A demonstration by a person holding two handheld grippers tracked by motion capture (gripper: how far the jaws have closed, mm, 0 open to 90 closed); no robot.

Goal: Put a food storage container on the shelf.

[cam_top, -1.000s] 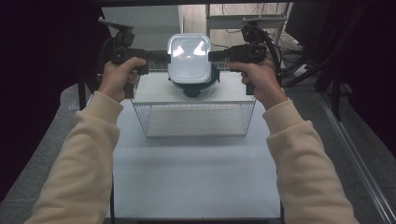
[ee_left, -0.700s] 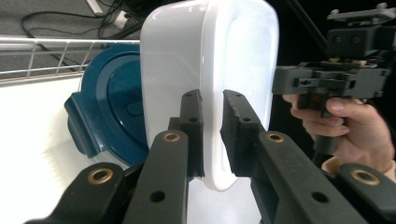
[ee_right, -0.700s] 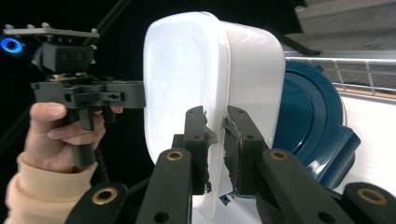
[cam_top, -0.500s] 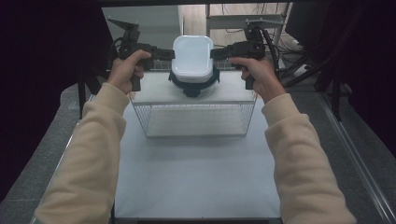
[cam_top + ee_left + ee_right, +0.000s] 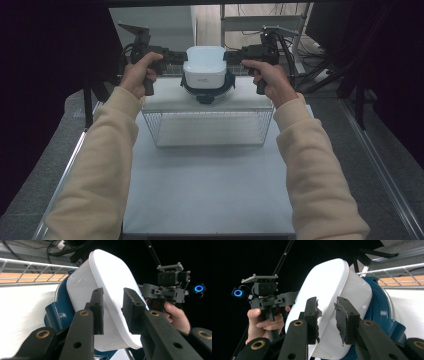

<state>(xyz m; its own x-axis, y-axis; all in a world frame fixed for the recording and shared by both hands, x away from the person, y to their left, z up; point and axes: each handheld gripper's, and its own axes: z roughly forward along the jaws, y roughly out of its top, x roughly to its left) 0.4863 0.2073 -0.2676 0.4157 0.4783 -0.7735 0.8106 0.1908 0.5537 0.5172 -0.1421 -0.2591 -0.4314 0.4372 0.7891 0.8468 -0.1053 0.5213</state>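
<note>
A white rounded tub (image 5: pixel 204 70) rests mouth-down on a dark blue base (image 5: pixel 207 92), on the white surface behind the wire basket's front wall (image 5: pixel 207 127). My left gripper (image 5: pixel 177 57) is at the tub's left side and my right gripper (image 5: pixel 231 55) at its right, both held level. In the left gripper view the tub's rim (image 5: pixel 110 277) runs between the jaws of the left gripper (image 5: pixel 112 310), with gaps at the pads. The right gripper (image 5: pixel 327 317) straddles the rim (image 5: pixel 329 282) the same way; its pads look torn. Both pairs of jaws have just been opening.
The basket stands at the far end of a white table top (image 5: pixel 210 190). Dark metal frame posts, cables and a shelf rack (image 5: pixel 280 30) stand behind it. Grey floor lies on both sides, with a rail (image 5: pixel 385 180) along the right.
The tub was held higher and tilted with its broad face toward the camera; it has come down level onto the blue base. Both hands sank and moved away with it.
</note>
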